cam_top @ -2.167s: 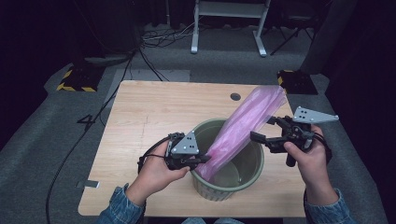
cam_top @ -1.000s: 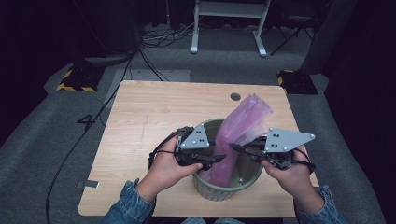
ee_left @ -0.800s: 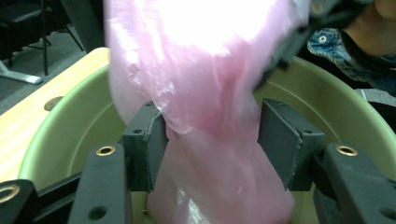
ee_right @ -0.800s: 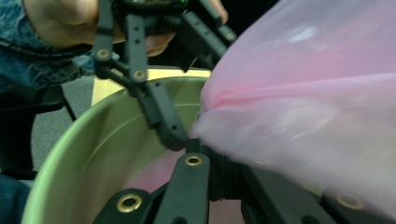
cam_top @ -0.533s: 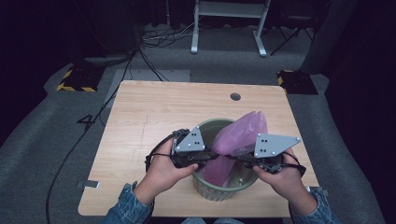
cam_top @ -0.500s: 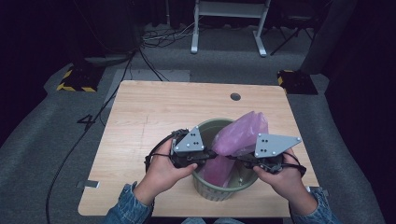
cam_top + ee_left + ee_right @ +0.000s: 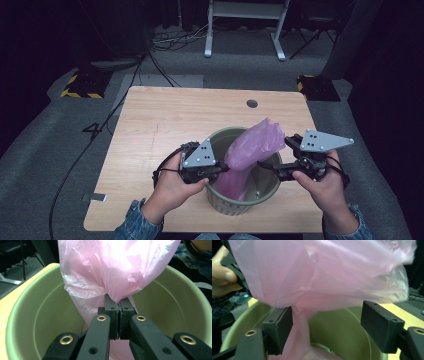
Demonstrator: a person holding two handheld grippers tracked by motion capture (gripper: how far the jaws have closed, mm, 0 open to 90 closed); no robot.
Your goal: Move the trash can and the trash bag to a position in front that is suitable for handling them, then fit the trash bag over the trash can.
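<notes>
My left hand-held gripper (image 7: 220,170) is clamped tight on a fold of the thin, crinkled pink plastic bag (image 7: 252,150); in the left gripper view my two black jaws meet on a pinch of the film (image 7: 116,293) just over the near wall of the round olive-green plastic bin (image 7: 32,322). The bag hangs partly inside that bin (image 7: 240,202), its lower part down in the hollow and its puffed upper part rising above the rim and leaning toward the far right of the pale wooden tabletop (image 7: 165,120).

My right hand-held gripper (image 7: 267,167) sits at the right side of the bin's rim, and its jaws have just been opening: they now stand wide. In the right gripper view the bag (image 7: 324,272) billows across and above the gap between the two pads; a strand of film brushes the inner face of the left pad, while the right pad is clear of the bag, so nothing is pinched there. Below the gap I look down into the green bin (image 7: 342,335), with more pink film gathered at its bottom.

The bin stands on the near half of the tabletop, between my two hands. My left hand (image 7: 172,185) wraps its gripper from the left, my right hand (image 7: 322,185) holds its own from the right, both in blue denim sleeves.
</notes>
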